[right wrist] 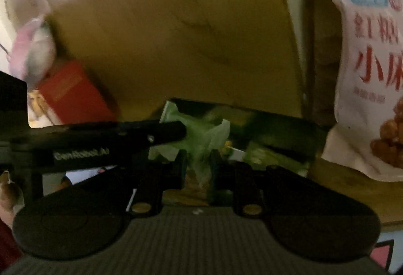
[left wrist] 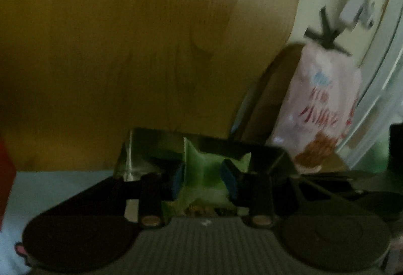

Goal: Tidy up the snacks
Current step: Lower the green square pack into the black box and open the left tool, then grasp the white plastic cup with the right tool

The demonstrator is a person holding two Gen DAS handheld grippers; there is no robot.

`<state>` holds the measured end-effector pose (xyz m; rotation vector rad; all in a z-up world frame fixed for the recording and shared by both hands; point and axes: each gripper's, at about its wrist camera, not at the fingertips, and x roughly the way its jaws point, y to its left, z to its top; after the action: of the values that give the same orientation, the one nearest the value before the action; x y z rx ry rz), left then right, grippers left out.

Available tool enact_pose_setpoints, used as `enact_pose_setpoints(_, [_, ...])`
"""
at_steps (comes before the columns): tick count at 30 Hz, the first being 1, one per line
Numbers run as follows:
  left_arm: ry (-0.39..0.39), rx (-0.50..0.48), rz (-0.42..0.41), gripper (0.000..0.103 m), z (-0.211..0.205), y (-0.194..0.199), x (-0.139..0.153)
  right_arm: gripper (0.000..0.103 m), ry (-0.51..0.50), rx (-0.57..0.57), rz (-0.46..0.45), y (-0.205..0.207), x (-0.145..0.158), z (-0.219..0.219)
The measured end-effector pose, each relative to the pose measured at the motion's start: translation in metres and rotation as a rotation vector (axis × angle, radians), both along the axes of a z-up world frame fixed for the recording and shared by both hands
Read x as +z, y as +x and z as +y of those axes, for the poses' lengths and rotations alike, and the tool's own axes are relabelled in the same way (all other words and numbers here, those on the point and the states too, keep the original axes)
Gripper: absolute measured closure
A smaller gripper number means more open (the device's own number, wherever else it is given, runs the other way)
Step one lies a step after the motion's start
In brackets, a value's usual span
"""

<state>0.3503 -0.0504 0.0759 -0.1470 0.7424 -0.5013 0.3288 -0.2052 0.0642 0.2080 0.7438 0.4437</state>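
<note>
A green snack packet [left wrist: 204, 174] sits between the fingers of my left gripper [left wrist: 204, 178], which is shut on it, in front of a dark green box [left wrist: 201, 144]. In the right wrist view the same green packet [right wrist: 201, 134] is pinched by my right gripper [right wrist: 199, 166], with the left gripper's finger [right wrist: 161, 131] reaching in from the left onto it. The dark green box [right wrist: 277, 134] lies behind. A white-pink snack bag with red characters [right wrist: 365, 61] stands at the right; it also shows in the left wrist view [left wrist: 322, 104].
A wooden panel [left wrist: 126, 48] fills the background in both views. A red box [right wrist: 73, 93] stands at the left with a pink-white bag [right wrist: 35, 48] above it. A pale blue surface [left wrist: 50, 182] lies below at the left.
</note>
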Motion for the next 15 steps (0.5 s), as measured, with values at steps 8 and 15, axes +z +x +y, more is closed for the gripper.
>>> enact_pose_setpoints(8, [0.067, 0.154, -0.138, 0.063, 0.034, -0.023, 0.015, 0.075, 0.027, -0.146, -0.187, -0.035, 0.011, -0.028])
enact_pose_setpoints(15, [0.155, 0.18, 0.055, 0.067, 0.034, -0.009, -0.024, 0.062, 0.027, -0.263, -0.148, -0.059, -0.012, -0.058])
